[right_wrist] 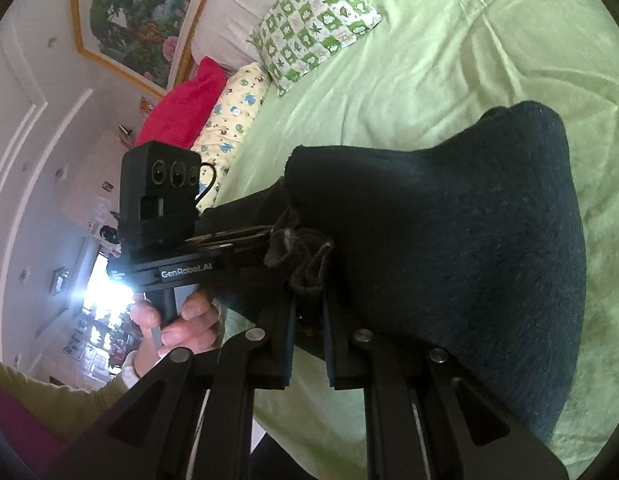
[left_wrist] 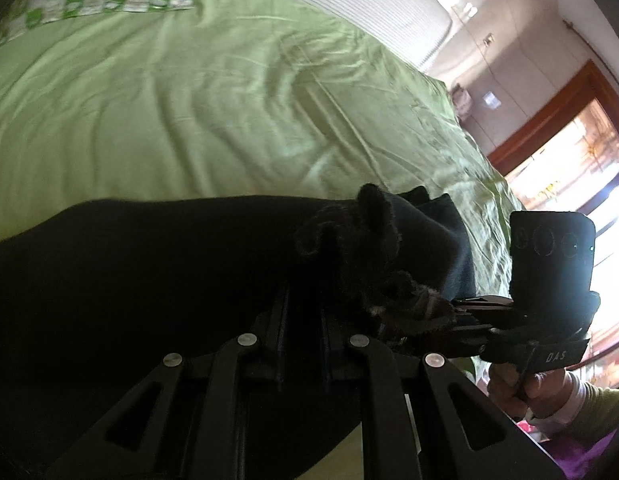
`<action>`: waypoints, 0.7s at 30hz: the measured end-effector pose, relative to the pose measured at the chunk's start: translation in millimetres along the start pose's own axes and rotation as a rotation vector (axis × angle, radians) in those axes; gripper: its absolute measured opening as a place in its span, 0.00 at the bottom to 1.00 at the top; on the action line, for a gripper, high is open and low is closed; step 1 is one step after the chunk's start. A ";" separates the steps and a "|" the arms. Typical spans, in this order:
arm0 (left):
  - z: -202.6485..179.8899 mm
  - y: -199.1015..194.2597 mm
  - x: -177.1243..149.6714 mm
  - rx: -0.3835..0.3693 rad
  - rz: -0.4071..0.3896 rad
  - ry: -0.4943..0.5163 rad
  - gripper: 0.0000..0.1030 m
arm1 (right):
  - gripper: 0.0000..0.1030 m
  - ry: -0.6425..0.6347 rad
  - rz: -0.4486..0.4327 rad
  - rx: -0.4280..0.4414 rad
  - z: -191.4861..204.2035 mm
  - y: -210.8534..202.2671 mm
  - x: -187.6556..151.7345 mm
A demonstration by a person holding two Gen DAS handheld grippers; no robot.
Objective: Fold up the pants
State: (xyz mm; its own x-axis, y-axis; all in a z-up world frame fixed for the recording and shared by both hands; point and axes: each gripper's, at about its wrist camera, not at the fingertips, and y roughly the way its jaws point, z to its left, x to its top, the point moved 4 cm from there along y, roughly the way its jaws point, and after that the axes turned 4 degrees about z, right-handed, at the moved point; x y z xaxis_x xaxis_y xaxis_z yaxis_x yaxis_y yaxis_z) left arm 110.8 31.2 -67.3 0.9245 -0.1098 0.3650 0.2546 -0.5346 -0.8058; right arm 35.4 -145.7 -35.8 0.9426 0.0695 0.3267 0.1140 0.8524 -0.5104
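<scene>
Stretching sideways between both grippers, the dark pants (right_wrist: 449, 248) hang lengthwise over the green bed (right_wrist: 449, 64); left gripper (left_wrist: 305, 316) and right gripper (right_wrist: 309, 312) jaws each pinch bunched fabric.

Bed: I see a bed (right_wrist: 449, 60) under a wrinkled light green sheet (left_wrist: 169, 120).
Pillows: a green-and-white checked pillow (right_wrist: 317, 20) lies at the head, a yellow printed one (right_wrist: 233, 112) just beside it.
Red cloth: a red bundle (right_wrist: 181, 112) touches the yellow pillow.
Pants: dark pants (right_wrist: 449, 240) drape over the sheet.
</scene>
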 end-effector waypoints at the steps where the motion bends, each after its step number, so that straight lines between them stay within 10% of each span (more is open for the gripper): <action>1: 2.2 -2.8 -2.3 0.004 -0.006 -0.013 0.15 | 0.17 0.000 0.006 0.000 0.9 -0.1 0.0; 7: 11.3 -19.6 -16.8 0.051 -0.035 -0.053 0.15 | 0.37 -0.033 0.013 0.011 16.2 1.7 4.4; 21: 38.7 -72.4 -47.2 0.102 -0.161 -0.245 0.50 | 0.44 -0.170 0.016 -0.004 55.6 10.2 32.3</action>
State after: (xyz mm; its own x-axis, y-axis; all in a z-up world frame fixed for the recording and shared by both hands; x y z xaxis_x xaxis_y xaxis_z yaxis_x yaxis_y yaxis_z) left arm 59.7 107.5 -44.3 0.9076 0.1810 0.3787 0.4191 -0.4405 -0.7939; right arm 49.6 -106.0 13.9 0.8776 0.1702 0.4482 0.1009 0.8484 -0.5196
